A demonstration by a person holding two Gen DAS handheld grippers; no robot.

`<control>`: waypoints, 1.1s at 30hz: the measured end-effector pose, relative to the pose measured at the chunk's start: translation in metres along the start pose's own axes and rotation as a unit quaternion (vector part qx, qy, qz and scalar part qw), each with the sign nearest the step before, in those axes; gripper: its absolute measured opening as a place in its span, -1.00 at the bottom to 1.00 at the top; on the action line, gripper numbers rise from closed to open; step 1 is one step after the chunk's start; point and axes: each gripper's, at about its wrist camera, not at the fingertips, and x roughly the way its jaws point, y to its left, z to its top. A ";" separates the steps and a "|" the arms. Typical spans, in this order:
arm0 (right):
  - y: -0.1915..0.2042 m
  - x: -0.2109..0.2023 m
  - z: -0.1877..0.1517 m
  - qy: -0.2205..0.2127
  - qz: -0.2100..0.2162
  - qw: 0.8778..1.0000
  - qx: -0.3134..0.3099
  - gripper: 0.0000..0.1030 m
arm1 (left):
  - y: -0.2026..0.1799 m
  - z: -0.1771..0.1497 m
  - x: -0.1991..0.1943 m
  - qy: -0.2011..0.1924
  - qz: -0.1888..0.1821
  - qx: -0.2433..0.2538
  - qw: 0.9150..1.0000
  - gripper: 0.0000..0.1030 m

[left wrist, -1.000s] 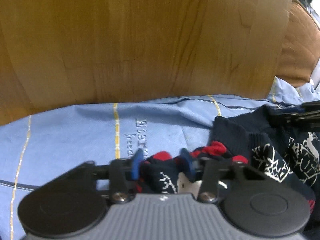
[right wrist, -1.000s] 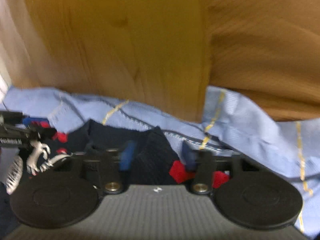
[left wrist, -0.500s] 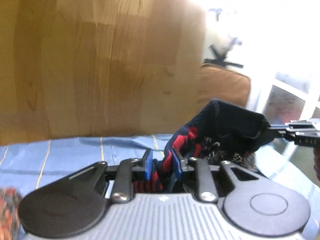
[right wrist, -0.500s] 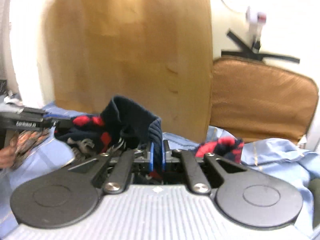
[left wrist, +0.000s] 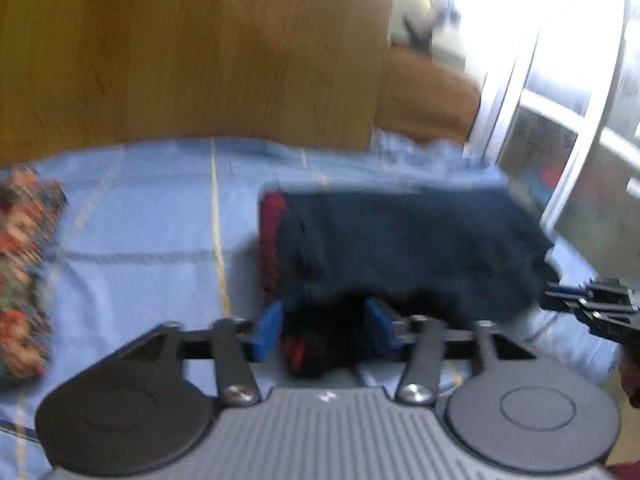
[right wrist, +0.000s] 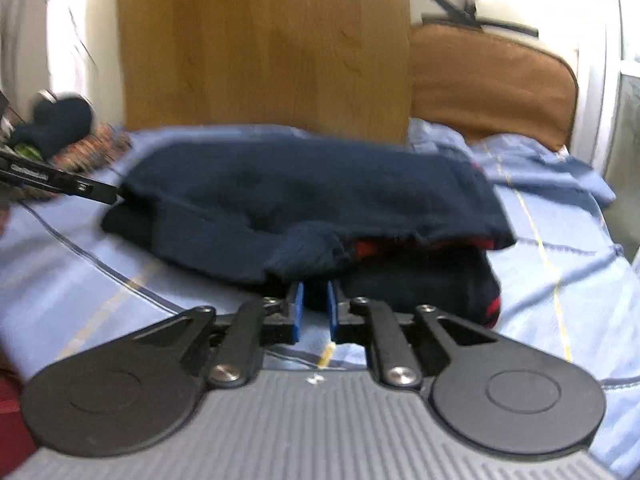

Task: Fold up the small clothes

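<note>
A navy knit garment with red trim [left wrist: 400,248] lies folded over on the blue sheet [left wrist: 152,232]; it also shows in the right wrist view [right wrist: 312,196]. My left gripper [left wrist: 326,326] is open, its blue pads apart around the garment's near edge. My right gripper [right wrist: 314,308] has its pads a small gap apart at the garment's near edge, and whether cloth is pinched between them is unclear. The right gripper's tip shows at the right of the left wrist view [left wrist: 588,304], and the left gripper's tip at the left of the right wrist view [right wrist: 60,184].
A patterned red and green cloth [left wrist: 24,272] lies at the left on the sheet. A wooden headboard [right wrist: 264,48] and a brown cushion [right wrist: 488,88] stand behind. A dark bundle [right wrist: 60,124] sits at the far left. A window frame [left wrist: 560,128] is at the right.
The garment was lifted by both grippers, carried over and laid down folded on the sheet. The left gripper's pads have opened. The right gripper's pads have parted slightly.
</note>
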 end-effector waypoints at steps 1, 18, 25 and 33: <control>-0.004 -0.012 0.005 -0.020 0.003 1.000 0.005 -0.59 | 0.003 0.006 -0.011 -0.022 0.004 -0.007 1.000 0.23; -0.062 0.066 0.022 0.001 -0.005 0.974 0.228 -0.62 | -0.050 0.019 0.111 0.028 0.119 0.085 0.989 0.29; -0.068 0.041 0.034 -0.041 0.006 0.963 0.268 -0.31 | -0.047 0.050 0.082 0.012 0.051 0.016 0.999 0.27; -0.024 0.109 0.091 -0.016 0.084 0.967 0.242 -0.31 | -0.077 0.074 0.134 0.037 0.045 0.019 0.998 0.08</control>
